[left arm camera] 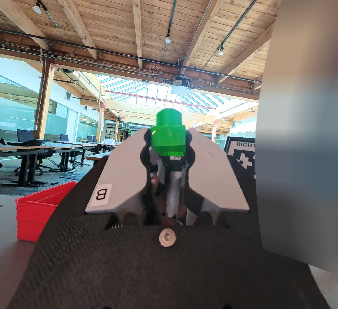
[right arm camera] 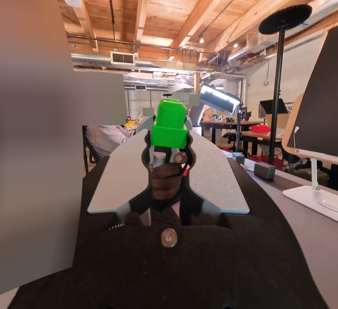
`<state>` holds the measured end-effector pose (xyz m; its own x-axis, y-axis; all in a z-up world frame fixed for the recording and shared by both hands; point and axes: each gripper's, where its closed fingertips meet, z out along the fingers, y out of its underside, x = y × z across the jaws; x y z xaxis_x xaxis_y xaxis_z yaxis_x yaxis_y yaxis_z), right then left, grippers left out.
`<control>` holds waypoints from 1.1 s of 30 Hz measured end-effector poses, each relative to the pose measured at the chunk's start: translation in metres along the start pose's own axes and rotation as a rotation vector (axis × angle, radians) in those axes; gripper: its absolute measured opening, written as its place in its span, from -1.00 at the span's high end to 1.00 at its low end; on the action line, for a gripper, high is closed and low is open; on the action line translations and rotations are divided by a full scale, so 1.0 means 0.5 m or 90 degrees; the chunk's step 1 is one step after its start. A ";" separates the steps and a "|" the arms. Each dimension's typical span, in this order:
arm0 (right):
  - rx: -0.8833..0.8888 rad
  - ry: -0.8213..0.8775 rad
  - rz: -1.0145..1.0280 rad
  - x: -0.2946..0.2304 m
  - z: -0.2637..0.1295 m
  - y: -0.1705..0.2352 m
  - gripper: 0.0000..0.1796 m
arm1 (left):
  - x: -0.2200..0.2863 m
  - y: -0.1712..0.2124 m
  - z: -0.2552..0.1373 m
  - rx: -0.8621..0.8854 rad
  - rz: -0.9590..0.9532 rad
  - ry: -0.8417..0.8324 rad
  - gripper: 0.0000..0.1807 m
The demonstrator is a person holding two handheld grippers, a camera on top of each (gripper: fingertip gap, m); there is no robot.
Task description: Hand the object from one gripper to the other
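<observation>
A bright green stepped block (left arm camera: 167, 140) sits between the fingertips of my left gripper (left arm camera: 167, 135), whose grey fingers (left arm camera: 128, 168) touch its wide part on both sides. In the right wrist view the same block (right arm camera: 169, 135) sits between the tips of my right gripper (right arm camera: 169, 137), also touched on both sides. The two grippers face each other and are raised towards the ceiling. The right gripper's grey fingers (left arm camera: 172, 190) show through the left gripper's gap. The left gripper's fingers (right arm camera: 144, 124) show behind the block, with a hand (right arm camera: 164, 177) below.
A red bin (left arm camera: 36, 214) stands low on the left, with office desks (left arm camera: 36, 146) behind it. In the right wrist view a grey tabletop (right arm camera: 292, 218) holds a screen on a white stand (right arm camera: 311, 196), a small grey box (right arm camera: 264, 170) and a black pole (right arm camera: 276, 99). Left and right tips are no more than a few centimetres apart.
</observation>
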<state>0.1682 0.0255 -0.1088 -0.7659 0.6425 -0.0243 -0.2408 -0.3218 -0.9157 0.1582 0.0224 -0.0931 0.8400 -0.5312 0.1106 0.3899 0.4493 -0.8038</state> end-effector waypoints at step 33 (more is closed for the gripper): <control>0.003 0.018 0.022 0.000 -0.017 -0.031 0.62 | 0.011 0.069 0.002 -0.168 0.030 0.026 0.62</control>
<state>0.1771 0.0362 -0.0982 -0.7565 0.6505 -0.0673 -0.2176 -0.3475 -0.9121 0.1764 0.0357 -0.1198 0.8366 -0.5456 0.0495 0.2343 0.2746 -0.9326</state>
